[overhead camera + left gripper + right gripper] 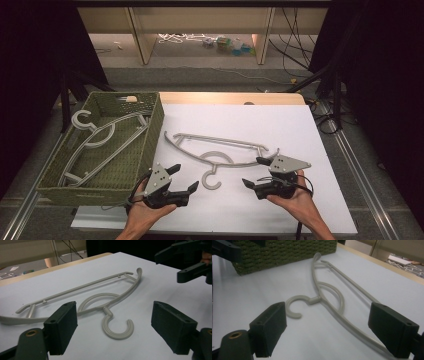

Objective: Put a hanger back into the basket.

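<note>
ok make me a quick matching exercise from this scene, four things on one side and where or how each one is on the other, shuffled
Things:
1. grey hanger on the sheet
2. green woven basket
3. left gripper
4. grey hanger in the basket

Places or states:
A. at the table's left edge, holding hangers
B. lying flat on the white sheet between the two grippers, hook towards the person
C. jaws open, nothing between them, to the left of the hook
D. resting inside the woven walls

Pairs: 1-B, 2-A, 3-C, 4-D
</note>
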A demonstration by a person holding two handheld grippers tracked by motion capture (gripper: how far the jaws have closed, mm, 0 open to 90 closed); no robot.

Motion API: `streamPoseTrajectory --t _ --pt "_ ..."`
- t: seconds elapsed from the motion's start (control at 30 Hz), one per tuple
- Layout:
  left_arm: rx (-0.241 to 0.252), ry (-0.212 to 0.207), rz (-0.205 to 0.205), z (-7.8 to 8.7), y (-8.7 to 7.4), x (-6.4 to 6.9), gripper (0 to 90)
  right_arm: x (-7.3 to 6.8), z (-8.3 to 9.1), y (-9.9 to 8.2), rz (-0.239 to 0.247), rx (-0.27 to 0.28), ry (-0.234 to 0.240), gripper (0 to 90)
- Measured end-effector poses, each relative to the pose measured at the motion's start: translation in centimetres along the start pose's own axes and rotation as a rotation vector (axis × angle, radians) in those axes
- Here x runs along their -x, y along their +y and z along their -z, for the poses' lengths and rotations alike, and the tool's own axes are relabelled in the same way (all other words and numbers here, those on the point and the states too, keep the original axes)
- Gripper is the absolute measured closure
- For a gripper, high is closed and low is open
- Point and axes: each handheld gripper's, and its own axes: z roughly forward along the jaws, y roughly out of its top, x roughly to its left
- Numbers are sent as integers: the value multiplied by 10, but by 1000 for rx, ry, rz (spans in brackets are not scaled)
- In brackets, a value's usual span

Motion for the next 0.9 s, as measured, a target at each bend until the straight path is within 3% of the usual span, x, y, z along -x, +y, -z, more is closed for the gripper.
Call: streamPoseTrajectory --t 0.3,0.4,0.47,0.5,0.67,0.7,0.9 --pt "-2 12 9 1 -2 -3 176 38 -36 15 23 -87 -2 164" --pt "5 6 21 1 -2 -3 176 46 -47 19 40 -139 14 171" --pt "4 6 16 1 -3 -3 176 49 -55 21 48 -179 31 177" --pt "-5 12 -6 2 -2 -3 176 50 -58 22 49 -201 46 181" --pt "0 7 0 2 -2 -1 177 54 -72 22 81 -289 83 196" --pt "0 6 6 2 -2 -1 178 54 -74 22 82 -288 74 199" --pt "4 -3 -10 1 -2 -2 179 57 -87 21 94 -352 138 239"
